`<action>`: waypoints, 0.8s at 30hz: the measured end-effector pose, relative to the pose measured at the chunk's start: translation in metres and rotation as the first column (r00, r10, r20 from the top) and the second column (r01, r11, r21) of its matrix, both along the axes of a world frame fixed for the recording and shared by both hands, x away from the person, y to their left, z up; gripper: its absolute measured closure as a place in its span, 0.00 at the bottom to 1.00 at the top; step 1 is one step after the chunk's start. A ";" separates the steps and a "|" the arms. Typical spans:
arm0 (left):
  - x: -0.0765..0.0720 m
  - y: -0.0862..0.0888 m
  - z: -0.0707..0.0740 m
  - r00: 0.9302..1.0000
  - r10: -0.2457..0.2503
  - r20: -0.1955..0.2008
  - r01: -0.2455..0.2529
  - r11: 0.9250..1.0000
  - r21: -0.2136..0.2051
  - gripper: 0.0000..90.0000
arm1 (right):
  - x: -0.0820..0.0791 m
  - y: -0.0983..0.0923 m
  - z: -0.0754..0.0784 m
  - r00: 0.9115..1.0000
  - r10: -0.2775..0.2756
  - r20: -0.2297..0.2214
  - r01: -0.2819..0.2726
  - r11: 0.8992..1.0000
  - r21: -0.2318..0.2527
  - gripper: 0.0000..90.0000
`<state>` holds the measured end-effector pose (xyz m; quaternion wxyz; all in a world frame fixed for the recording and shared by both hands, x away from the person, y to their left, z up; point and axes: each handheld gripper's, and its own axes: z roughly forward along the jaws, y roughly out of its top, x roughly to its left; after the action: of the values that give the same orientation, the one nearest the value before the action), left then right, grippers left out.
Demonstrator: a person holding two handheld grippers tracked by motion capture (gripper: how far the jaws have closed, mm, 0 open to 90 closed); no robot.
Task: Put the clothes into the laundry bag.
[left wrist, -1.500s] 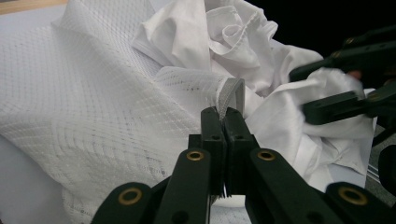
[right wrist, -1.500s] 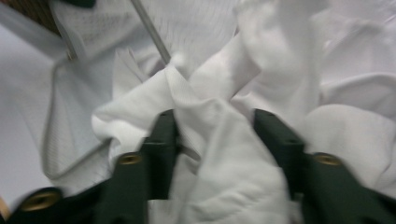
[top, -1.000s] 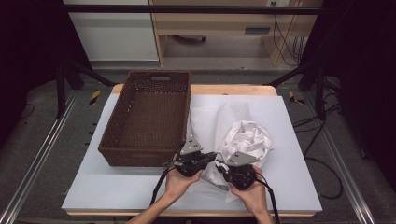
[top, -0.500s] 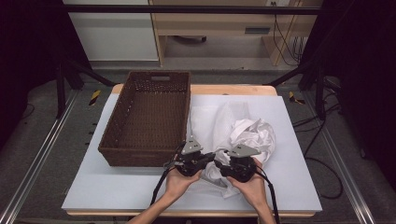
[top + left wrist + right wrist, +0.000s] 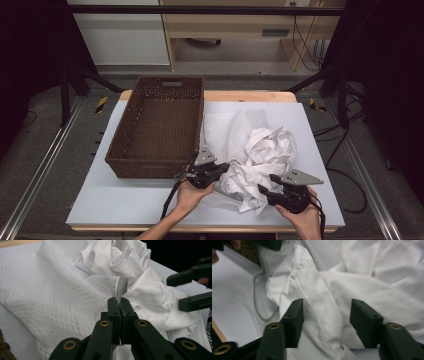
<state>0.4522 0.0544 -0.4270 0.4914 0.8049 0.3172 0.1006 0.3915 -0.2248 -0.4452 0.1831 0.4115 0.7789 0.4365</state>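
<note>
The fingers [image 5: 113,312] of the left gripper [image 5: 119,305] are seen pressed fully together, with the grey zipper edge [image 5: 121,288] of a white mesh bag [image 5: 50,302] pinched between the pads. In the high view the left gripper [image 5: 220,169] is held by the left hand [image 5: 190,192] just in front of the near right corner of a brown wicker basket [image 5: 159,131]. The fingers [image 5: 294,317] of the right gripper [image 5: 327,322] are held about half apart; the jaws have just been closing a little after opening wide. A fold of crumpled white garment [image 5: 352,290] is seen lying between them, with its stitched seam running up the gap, but no pad is pressed on the cloth. In the high view the right gripper [image 5: 265,191] is held by the right hand [image 5: 302,217] at the near edge of the white garment [image 5: 265,155].

The garment is bunched in a heap on the white table top [image 5: 120,200], right of the basket, partly on the mesh bag [image 5: 225,127], which is spread flat beneath and behind it. The basket is set at the left of the table, reaching toward the far edge.
</note>
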 end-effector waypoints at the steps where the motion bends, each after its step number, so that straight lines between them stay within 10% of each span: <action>1: 0.000 0.000 0.000 1.000 -0.001 0.001 0.001 1.000 0.001 0.98 | 0.003 0.000 -0.005 1.000 0.014 -0.026 -0.014 1.000 0.003 0.64; 5: -0.002 0.000 0.001 1.000 -0.004 0.005 0.004 1.000 0.006 0.98 | 0.012 0.008 -0.009 0.996 0.062 -0.061 -0.061 0.998 0.014 0.93; 9: -0.001 0.001 0.003 1.000 -0.001 0.001 0.001 1.000 -0.002 0.98 | 0.007 0.014 0.025 0.996 0.071 0.062 -0.074 0.996 0.040 0.96; 14: -0.002 0.001 0.004 1.000 0.001 0.000 -0.001 1.000 -0.001 0.98 | 0.010 0.034 0.040 0.987 0.123 0.104 -0.128 0.991 0.041 0.96; 19: -0.003 0.002 0.008 1.000 0.005 0.013 -0.005 1.000 -0.012 0.98 | 0.022 0.071 0.016 0.982 0.182 0.045 -0.182 0.983 -0.011 0.96; 24: -0.009 0.002 0.015 0.999 -0.018 0.035 0.019 0.999 -0.028 0.99 | 0.046 0.089 -0.007 0.994 0.105 -0.019 -0.106 0.990 -0.088 0.95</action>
<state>0.4431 0.0562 -0.4123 0.5090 0.7989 0.3024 0.1053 0.4372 -0.1362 -0.4526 0.1724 0.3642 0.8196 0.4074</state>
